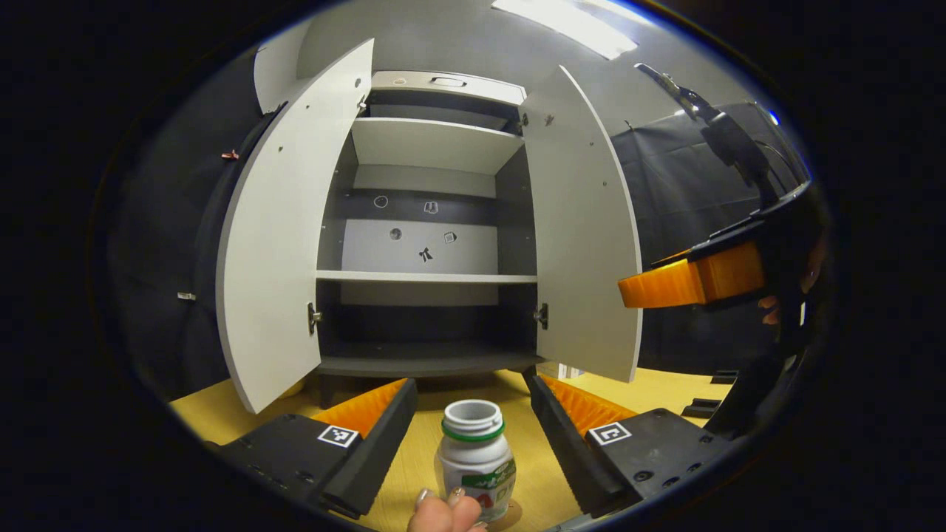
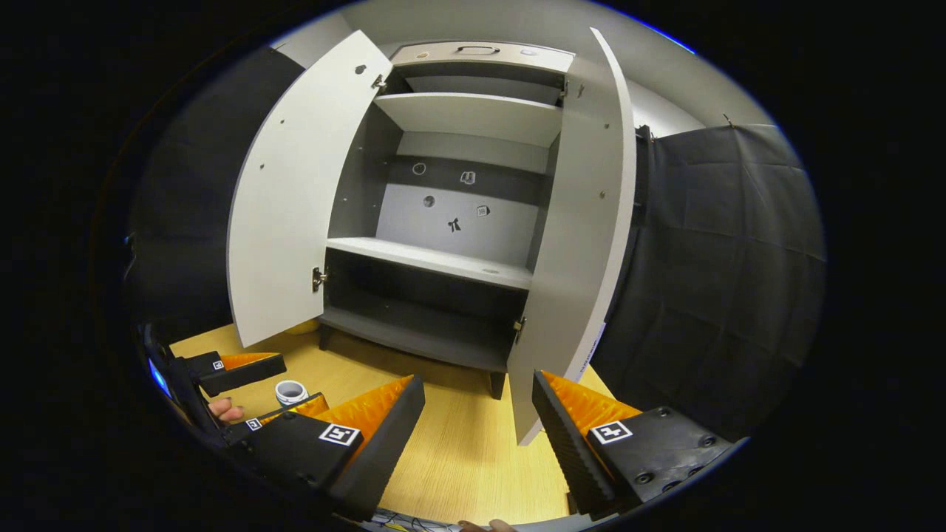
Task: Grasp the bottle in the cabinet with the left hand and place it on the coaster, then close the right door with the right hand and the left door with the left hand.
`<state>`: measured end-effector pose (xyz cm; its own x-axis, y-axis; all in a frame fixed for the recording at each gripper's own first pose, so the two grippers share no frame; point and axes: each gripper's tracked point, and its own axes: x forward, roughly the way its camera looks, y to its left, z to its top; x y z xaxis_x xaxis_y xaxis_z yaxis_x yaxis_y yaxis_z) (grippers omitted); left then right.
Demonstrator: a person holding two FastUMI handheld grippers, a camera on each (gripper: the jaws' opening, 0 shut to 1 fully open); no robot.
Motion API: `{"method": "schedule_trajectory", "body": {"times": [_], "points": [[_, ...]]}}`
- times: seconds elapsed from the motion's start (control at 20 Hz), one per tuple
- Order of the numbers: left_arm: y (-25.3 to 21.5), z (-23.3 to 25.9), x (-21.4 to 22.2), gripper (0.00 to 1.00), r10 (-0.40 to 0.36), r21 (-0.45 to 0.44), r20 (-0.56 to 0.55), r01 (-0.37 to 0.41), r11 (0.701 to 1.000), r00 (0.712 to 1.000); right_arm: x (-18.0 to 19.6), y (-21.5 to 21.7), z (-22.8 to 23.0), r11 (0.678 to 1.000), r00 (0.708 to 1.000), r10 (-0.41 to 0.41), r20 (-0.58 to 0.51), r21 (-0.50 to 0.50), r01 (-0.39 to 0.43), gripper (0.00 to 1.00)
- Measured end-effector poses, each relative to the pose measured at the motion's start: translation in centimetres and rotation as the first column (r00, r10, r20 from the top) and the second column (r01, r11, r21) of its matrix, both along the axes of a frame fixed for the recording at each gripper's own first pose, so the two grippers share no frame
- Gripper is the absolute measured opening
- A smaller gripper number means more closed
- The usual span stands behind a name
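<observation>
Left gripper point(image 1: 473, 443) jaws spread wide, bottle point(image 1: 477, 458) upright between them, not pinched, on table point(image 1: 414, 473) w/ coaster edge just under it. Right gripper point(image 2: 477, 443) also open, empty, right door point(image 2: 576, 244) just ahead, left door point(image 2: 288, 214) farther off. Risk: pulling left gripper back crooked could clip bottle & tip it; uncapped, light.

Left gripper view: low over the bench point(image 1: 414, 473), facing the open cabinet point(image 1: 429, 251) squarely.
Right gripper view: nearer, angled from its right.
Shared: cabinet interior, both doors.
</observation>
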<state>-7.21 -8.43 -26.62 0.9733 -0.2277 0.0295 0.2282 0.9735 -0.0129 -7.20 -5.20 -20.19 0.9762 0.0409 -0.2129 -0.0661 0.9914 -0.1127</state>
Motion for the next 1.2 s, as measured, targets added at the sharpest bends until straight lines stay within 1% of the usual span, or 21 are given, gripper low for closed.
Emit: {"method": "schedule_trajectory", "body": {"times": [0.1, 0.25, 0.35, 0.5, 0.6, 0.7, 0.85, 0.95, 1.1, 1.2], "points": [[-0.3, 2.6, 0.3, 0.98, -0.031, 0.005, -0.006, 0.032, 0.999, 0.999, 0.3, -0.9, 2.1, 0.999, 0.999, -0.036, 0.006, 0.019, 0.036, 0.97], [-1.1, 7.3, 0.8, 0.97, -0.094, 0.006, 0.008, 0.094, 0.996, 0.996, 0.5, -2.8, 5.9, 0.995, 0.994, -0.095, 0.047, -0.001, 0.095, 0.97], [-2.0, 10.2, 1.4, 0.97, -0.141, 0.009, 0.02, 0.141, 0.99, 0.99, 0.5, -4.4, 8.4, 0.989, 0.986, -0.146, 0.079, -0.003, 0.147, 0.97], [-3.7, 13.8, 1.8, 0.97, -0.231, 0.001, 0.023, 0.231, 0.973, 0.973, 0.4, -6.9, 11.4, 0.971, 0.964, -0.24, 0.117, 0.022, 0.239, 0.97], [-4.4, 15.6, 1.5, 0.97, -0.292, 0.01, 0.026, 0.292, 0.956, 0.956, 0.2, -9.3, 12.5, 0.949, 0.94, -0.314, 0.133, 0.019, 0.315, 0.97], [-4.5, 17.0, 1.3, 0.97, -0.32, 0.024, 0.025, 0.32, 0.947, 0.947, 0.3, -11.1, 13.5, 0.931, 0.919, -0.364, 0.152, 0.033, 0.364, 0.98], [-5.1, 18.2, 1.0, 0.96, -0.353, -0.006, -0.011, 0.353, 0.936, 0.936, 1.3, -12.2, 15.7, 0.933, 0.915, -0.359, 0.184, 0.102, 0.345, 0.97], [-5.5, 19.2, 1.0, 0.96, -0.357, -0.031, -0.029, 0.356, 0.934, 0.934, 2.4, -13.4, 16.8, 0.938, 0.918, -0.343, 0.199, 0.119, 0.324, 0.97], [-5.5, 20.6, 1.9, 0.96, -0.313, -0.032, -0.029, 0.312, 0.949, 0.949, 4.5, -15.2, 17.7, 0.954, 0.931, -0.298, 0.212, 0.095, 0.284, 0.97], [-5.3, 21.2, 2.7, 0.96, -0.258, -0.023, -0.036, 0.257, 0.966, 0.966, 6.2, -15.1, 18.2, 0.968, 0.949, -0.238, 0.208, 0.127, 0.215, 0.97]]}}
